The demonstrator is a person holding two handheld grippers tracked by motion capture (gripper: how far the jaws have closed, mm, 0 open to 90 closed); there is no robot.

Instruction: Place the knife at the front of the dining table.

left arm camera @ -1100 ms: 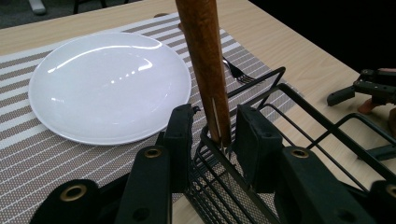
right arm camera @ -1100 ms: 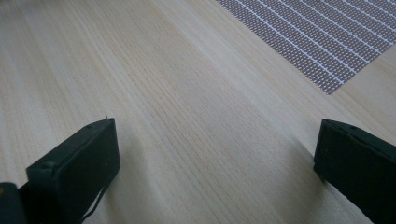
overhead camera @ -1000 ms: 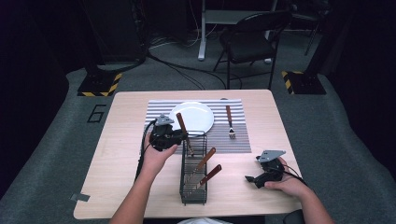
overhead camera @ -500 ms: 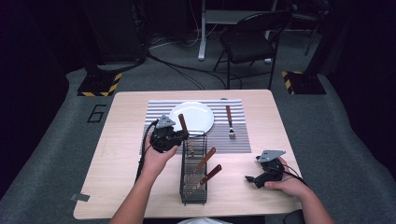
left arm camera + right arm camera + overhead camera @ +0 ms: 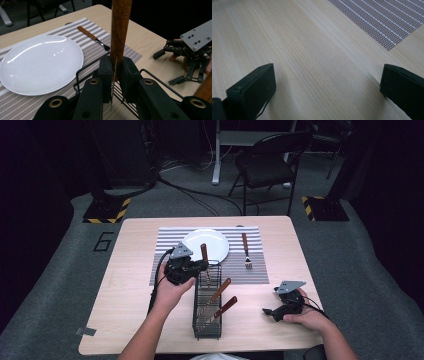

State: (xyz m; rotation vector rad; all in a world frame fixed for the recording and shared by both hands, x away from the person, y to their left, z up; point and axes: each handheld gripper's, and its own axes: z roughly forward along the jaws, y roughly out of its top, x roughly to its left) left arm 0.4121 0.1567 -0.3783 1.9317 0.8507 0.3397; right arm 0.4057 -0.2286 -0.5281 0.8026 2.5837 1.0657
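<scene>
A wooden-handled knife (image 5: 121, 32) is clamped upright between the closed jaws of the left gripper (image 5: 114, 75), the thin blade seen edge-on running down between the two pads, the handle rising above them. In the high view the knife (image 5: 203, 253) is held at the far end of a black wire caddy (image 5: 207, 306), just in front of the white plate (image 5: 216, 242); compared with the frame a second ago, its handle is seen a little higher against the plate, and the left gripper (image 5: 199, 265) is otherwise little moved. Two more wooden-handled utensils (image 5: 220, 290) are seen leaning in the caddy, handles up and tilted toward the right. The plate rests on a striped placemat (image 5: 170, 255), and a fork (image 5: 245, 249) with a wooden handle lies on the mat to the right of the plate, apart from it. The right gripper (image 5: 270, 311) is held low on the light wooden table (image 5: 130, 285) near its right front corner, unchanged from the earlier frames; in the right gripper view its jaws are spread wide with nothing between them but bare tabletop (image 5: 312, 60) and a corner of the mat (image 5: 387, 22).
</scene>
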